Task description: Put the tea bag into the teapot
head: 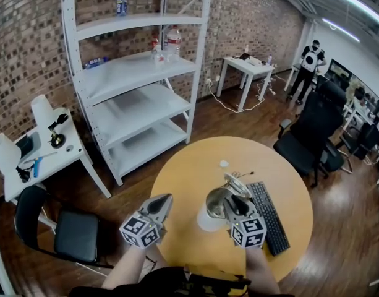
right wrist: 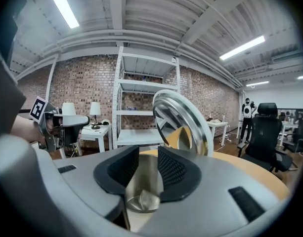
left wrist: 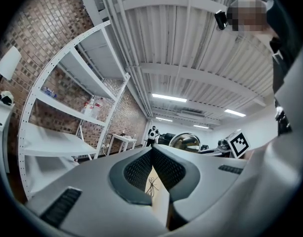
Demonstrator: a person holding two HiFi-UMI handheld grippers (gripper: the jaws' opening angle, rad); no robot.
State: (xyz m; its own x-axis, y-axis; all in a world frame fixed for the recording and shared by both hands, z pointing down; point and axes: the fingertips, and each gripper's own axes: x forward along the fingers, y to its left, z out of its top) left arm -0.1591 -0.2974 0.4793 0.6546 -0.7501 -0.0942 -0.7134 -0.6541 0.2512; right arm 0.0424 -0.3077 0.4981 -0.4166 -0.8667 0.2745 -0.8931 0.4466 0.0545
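Observation:
A steel teapot [head: 215,206] stands on the round yellow table [head: 189,166] with its lid [head: 237,184] tipped up. My right gripper [head: 232,204] hovers right over the pot's mouth. In the right gripper view the jaws [right wrist: 149,164] stand apart with nothing pressed between the pads. Past them I look down into the teapot [right wrist: 141,179], where a pale folded tea bag [right wrist: 147,199] lies on the bottom; the raised lid [right wrist: 183,125] is beyond. My left gripper [head: 162,203] is held to the pot's left over the table's edge, its tips [left wrist: 152,153] meeting and empty.
A black keyboard [head: 268,218] lies just right of the teapot. A small white disc [head: 224,163] sits further back on the table. A black chair [head: 72,234] is at my left, white shelving [head: 140,73] behind, and an office chair [head: 313,129] to the right.

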